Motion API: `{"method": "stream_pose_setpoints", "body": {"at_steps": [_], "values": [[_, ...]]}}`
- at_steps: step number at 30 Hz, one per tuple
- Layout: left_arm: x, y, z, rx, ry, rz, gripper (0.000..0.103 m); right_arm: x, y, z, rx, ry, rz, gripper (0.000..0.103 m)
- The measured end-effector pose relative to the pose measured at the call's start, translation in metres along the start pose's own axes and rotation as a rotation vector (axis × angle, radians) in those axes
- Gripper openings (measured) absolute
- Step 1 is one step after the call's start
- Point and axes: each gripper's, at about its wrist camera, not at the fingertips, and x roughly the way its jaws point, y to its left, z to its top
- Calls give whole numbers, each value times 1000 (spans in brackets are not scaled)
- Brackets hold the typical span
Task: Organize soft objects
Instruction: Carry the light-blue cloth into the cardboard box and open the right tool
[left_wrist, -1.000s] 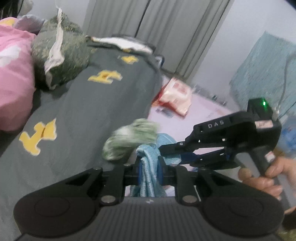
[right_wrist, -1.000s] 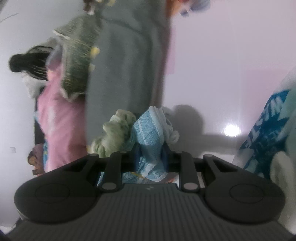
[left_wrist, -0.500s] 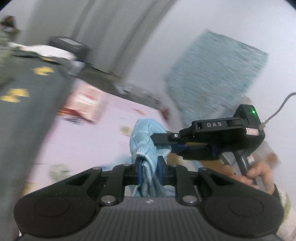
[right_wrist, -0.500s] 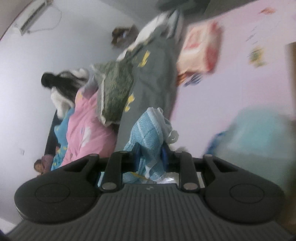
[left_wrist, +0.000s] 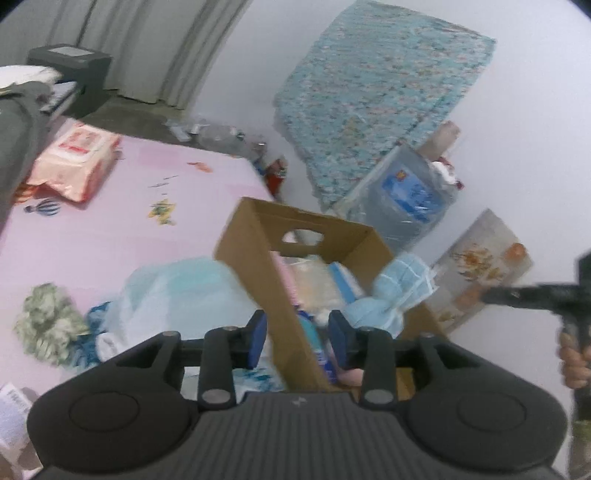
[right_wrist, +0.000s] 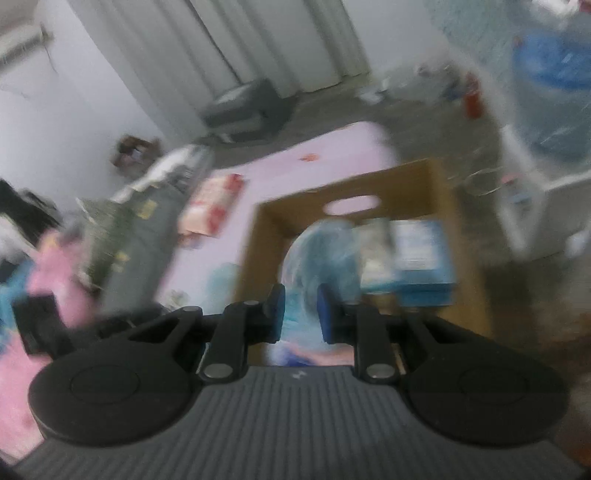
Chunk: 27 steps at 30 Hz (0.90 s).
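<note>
My left gripper (left_wrist: 297, 339) hovers over the near wall of an open cardboard box (left_wrist: 258, 258). Its jaws are opening and nothing is pressed between the pads. A light blue cloth (left_wrist: 399, 291) hangs at the box's right rim, clear of them. In the blurred right wrist view, my right gripper (right_wrist: 301, 314) is shut on that blue cloth (right_wrist: 317, 258) above the box (right_wrist: 258, 251). The right gripper (left_wrist: 495, 295) reaches in from the right edge of the left wrist view, held by a hand (left_wrist: 572, 365). A green-and-white cloth (left_wrist: 48, 321) lies on the pink mat.
The box holds several soft packs. A pale blue bundle (left_wrist: 177, 291) lies against its left side on the pink mat (left_wrist: 110, 229). A red-white package (left_wrist: 74, 162) lies farther off. A water jug (left_wrist: 402, 195) and a floral board (left_wrist: 480, 269) stand behind the box, with the grey bed (left_wrist: 14, 129) at left.
Both grippers swung away from the bed to the cardboard box. The left jaws let go of the blue cloth, which stays in the right gripper. The green cloth dropped to the mat.
</note>
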Motion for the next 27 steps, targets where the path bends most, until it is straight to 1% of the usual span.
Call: {"method": "stream_pose_setpoints", "body": {"at_steps": [3, 7, 8, 10, 11, 13, 14, 15, 17, 20, 23, 25, 26, 27], "values": [[-5, 19, -1, -36, 0, 30, 37, -11, -12, -7, -78, 32, -90, 18], [-18, 37, -9, -85, -17, 66, 37, 13, -22, -11, -151, 116, -184, 18], [-24, 40, -10, -93, -24, 77, 37, 25, -21, -11, -145, 135, -192, 18], [-33, 46, -12, -105, -41, 99, 38, 42, -20, -10, -121, 149, -181, 20], [-36, 49, -14, -116, -48, 105, 40, 51, -20, -8, -100, 151, -169, 20], [-42, 55, -16, -140, -63, 109, 42, 63, -26, -5, -7, 158, -124, 29], [-45, 58, -17, -149, -69, 109, 42, 72, -32, -3, 76, 167, -93, 42], [-46, 60, -18, -157, -72, 112, 42, 81, -38, -2, 151, 175, -70, 59], [-50, 63, -20, -168, -78, 113, 43, 102, -54, -3, 330, 183, -42, 73], [-55, 65, -23, -171, -86, 117, 44, 137, -68, -5, 498, 193, -49, 74], [-59, 67, -25, -180, -94, 111, 45, 166, -77, -11, 587, 189, -78, 74], [-61, 67, -26, -178, -96, 109, 46, 183, -78, -18, 622, 197, -84, 71], [-62, 68, -26, -178, -94, 111, 46, 190, -78, -21, 628, 197, -88, 62], [-63, 69, -27, -178, -94, 113, 46, 195, -76, -25, 632, 188, -94, 50]]}}
